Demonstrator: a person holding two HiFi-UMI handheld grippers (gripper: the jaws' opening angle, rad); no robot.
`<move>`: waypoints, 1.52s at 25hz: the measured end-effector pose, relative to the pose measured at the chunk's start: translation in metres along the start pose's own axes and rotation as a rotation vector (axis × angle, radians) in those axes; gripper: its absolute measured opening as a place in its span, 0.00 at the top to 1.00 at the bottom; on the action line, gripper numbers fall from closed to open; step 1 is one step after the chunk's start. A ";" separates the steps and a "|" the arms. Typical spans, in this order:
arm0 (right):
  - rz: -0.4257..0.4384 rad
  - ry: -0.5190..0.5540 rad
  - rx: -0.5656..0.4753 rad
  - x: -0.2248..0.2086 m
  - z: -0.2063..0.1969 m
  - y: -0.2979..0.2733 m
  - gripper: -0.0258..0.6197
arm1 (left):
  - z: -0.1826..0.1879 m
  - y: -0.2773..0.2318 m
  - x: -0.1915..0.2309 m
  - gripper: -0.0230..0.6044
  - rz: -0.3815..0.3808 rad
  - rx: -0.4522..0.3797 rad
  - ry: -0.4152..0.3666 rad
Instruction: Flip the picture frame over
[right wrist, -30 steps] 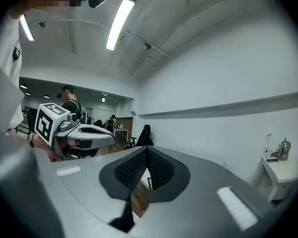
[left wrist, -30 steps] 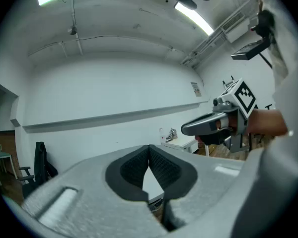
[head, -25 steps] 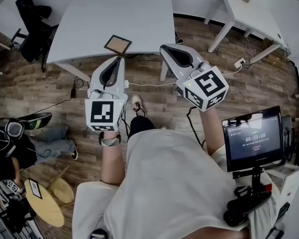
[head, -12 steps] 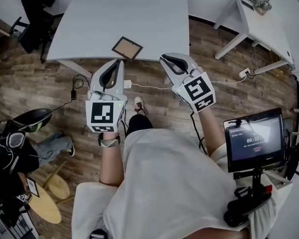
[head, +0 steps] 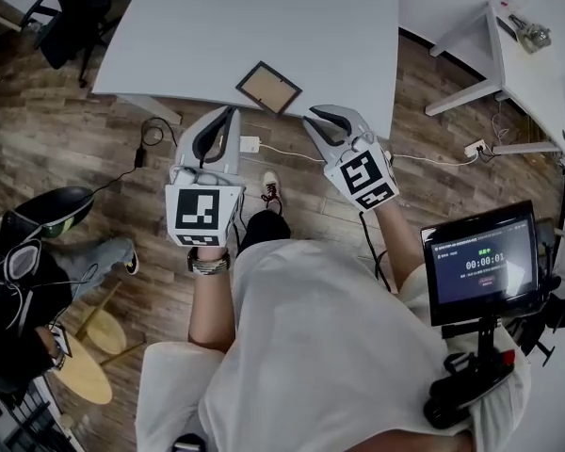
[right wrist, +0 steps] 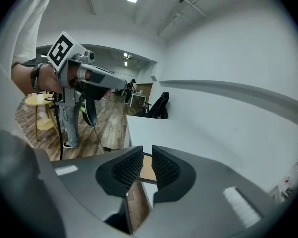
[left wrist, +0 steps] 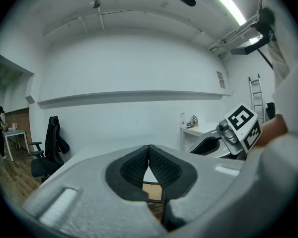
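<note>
One picture frame [head: 268, 88] flat at 12 o'clock, near edge of table [head: 264, 17]. Left gripper [head: 230, 111] pressed together; right gripper [head: 312, 115] slightly spread, just been opening, empty. I'd open wider, pinch frame's near rim.

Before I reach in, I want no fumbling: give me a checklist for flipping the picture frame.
1. The picture frame lies flat on the table, near its front edge: ok.
2. Nothing lies on top of the frame: ok.
3. The right gripper has its fingers apart: ok. They have just been opening, the gap is narrow, and nothing is between them.
4. The left gripper has its fingers apart: not ok. The tips are together and empty.
5. The grippers are at the frame: not ok. Neither touches it yet.
6. Which face of the frame is up: cannot tell.
</note>
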State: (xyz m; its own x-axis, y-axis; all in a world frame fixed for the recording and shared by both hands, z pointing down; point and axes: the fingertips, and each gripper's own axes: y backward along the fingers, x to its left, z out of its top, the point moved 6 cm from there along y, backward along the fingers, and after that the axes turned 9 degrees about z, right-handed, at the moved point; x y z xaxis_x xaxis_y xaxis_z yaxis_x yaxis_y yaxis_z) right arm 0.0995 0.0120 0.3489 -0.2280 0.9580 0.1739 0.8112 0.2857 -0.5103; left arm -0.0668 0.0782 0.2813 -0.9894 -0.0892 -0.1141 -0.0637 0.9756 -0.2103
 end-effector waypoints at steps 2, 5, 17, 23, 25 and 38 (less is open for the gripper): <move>0.026 -0.002 0.022 -0.003 -0.006 -0.015 0.86 | -0.008 -0.005 0.009 0.96 0.009 0.024 0.013; 0.047 0.019 0.078 -0.003 -0.018 -0.037 0.84 | -0.021 -0.008 0.022 0.96 0.014 0.048 0.033; 0.121 0.251 0.324 0.004 -0.073 -0.126 0.81 | -0.073 -0.042 0.043 0.96 -0.016 0.133 0.085; 0.149 0.278 0.364 0.019 -0.088 -0.140 0.80 | -0.075 -0.037 0.048 0.96 -0.004 0.139 0.090; 0.147 0.283 0.379 0.021 -0.094 -0.148 0.79 | -0.080 -0.036 0.052 0.96 -0.001 0.153 0.096; 0.069 0.475 0.442 0.029 -0.135 -0.191 0.76 | -0.125 -0.049 0.056 0.96 -0.051 0.230 0.134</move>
State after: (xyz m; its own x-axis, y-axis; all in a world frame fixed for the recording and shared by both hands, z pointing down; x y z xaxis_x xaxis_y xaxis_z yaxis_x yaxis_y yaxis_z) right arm 0.0105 -0.0186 0.5649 0.1615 0.8884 0.4297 0.4942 0.3041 -0.8144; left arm -0.1349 0.0510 0.4068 -0.9951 -0.0945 0.0282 -0.0974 0.8977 -0.4296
